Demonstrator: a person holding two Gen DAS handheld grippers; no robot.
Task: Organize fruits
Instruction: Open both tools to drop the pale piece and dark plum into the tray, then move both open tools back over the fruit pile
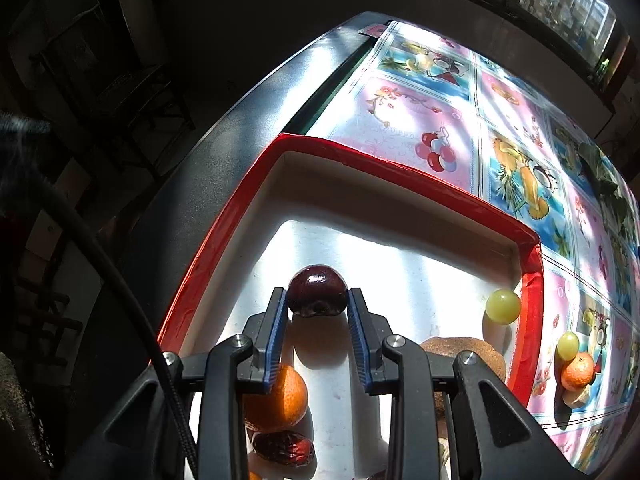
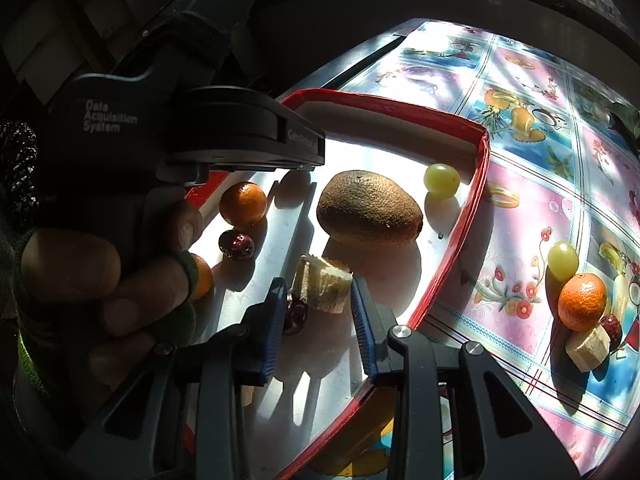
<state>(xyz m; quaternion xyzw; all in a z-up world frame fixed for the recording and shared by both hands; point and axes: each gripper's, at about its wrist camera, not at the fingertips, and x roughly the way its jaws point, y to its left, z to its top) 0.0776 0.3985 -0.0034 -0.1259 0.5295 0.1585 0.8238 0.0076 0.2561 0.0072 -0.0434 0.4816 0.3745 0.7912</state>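
Over the red-rimmed tray (image 1: 404, 174), left gripper (image 1: 318, 304) has its jaws clamped on a dark cherry (image 1: 317, 290), held above the white floor. Right gripper (image 2: 320, 292) jaws close on a pale fruit chunk (image 2: 324, 282), low over the tray; firm contact on both pads is probable, not certain. Already in tray: kiwi (image 2: 368, 208), green grape (image 2: 441, 181), tangerine (image 2: 243, 204), another cherry (image 2: 236, 244). Judged step: placing, both pieces mid-delivery. Next move calls for lowering onto bare floor clear of neighbours, then opening. On the tablecloth (image 2: 520, 216), outside the tray: grape (image 2: 563, 260), tangerine (image 2: 582, 300), chunk (image 2: 588, 348).
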